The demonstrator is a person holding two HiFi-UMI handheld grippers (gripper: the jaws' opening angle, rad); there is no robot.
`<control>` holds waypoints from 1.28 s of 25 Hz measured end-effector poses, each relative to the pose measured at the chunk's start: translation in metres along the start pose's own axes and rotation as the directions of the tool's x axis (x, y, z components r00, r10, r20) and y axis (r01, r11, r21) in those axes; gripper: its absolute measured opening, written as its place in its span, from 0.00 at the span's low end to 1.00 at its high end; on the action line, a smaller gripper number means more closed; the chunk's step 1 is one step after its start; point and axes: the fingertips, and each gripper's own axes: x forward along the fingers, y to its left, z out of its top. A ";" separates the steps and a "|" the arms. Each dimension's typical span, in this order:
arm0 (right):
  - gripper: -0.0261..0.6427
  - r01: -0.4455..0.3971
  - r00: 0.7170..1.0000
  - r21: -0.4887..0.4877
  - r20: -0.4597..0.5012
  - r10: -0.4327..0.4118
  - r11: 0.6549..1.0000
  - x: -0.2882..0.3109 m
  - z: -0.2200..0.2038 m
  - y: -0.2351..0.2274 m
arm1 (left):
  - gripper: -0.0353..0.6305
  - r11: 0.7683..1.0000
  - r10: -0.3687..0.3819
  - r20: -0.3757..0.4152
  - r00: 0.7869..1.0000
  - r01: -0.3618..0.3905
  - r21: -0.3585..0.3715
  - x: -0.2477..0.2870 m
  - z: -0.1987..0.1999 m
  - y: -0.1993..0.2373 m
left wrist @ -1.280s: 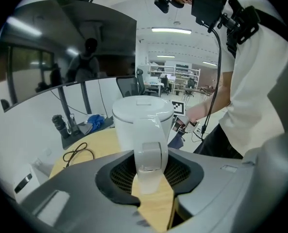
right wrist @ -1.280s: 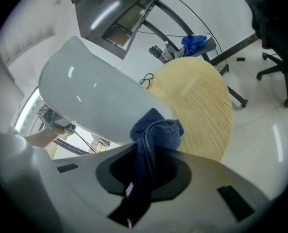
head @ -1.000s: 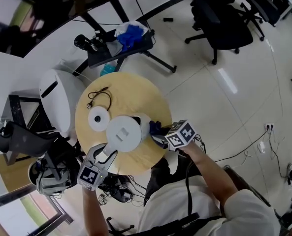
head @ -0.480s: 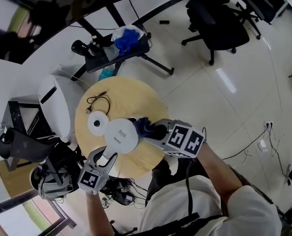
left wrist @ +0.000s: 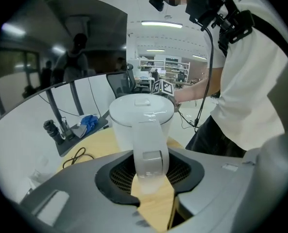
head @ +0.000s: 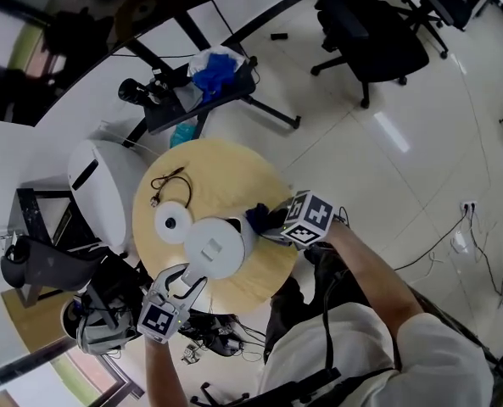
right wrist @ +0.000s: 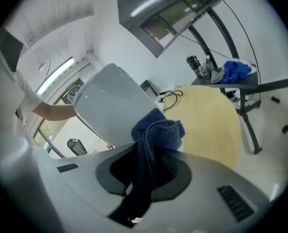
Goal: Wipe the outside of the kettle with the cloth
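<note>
At frame centre on the round table (head: pixel 234 168), I am clamping the left gripper (head: pixel 185 278) on the stiff handle (left wrist: pixel 150 144) of the kettle (head: pixel 213 246), judging its smooth body slippery, while the right gripper (head: pixel 271 225) is pinching the limp blue cloth (head: pixel 258 217) beside its right wall

Glossy white plastic kettle (head: pixel 213 248), soft blue fabric cloth (head: pixel 258 217), matt wooden table (head: pixel 226 172)

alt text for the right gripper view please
The right gripper, shut on a dark blue cloth, holds it against the side of a white kettle. Behind lies a round wooden table with a black cable.
</note>
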 end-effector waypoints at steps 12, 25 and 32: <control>0.14 0.109 0.975 0.006 -0.193 -0.106 0.994 0.028 -0.046 -0.062 | 0.28 0.996 -0.063 -0.051 0.997 0.066 0.060 0.006 -0.001 0.001; 0.14 -0.014 1.000 -0.239 0.008 0.016 0.971 -0.036 0.042 0.027 | 0.28 0.988 -0.127 -0.076 0.989 0.133 0.083 0.011 -0.003 0.002; 0.14 0.061 0.998 -0.250 0.009 -0.060 0.966 -0.059 0.045 0.034 | 0.40 0.999 0.016 -0.004 1.000 -0.016 0.049 0.028 -0.002 0.003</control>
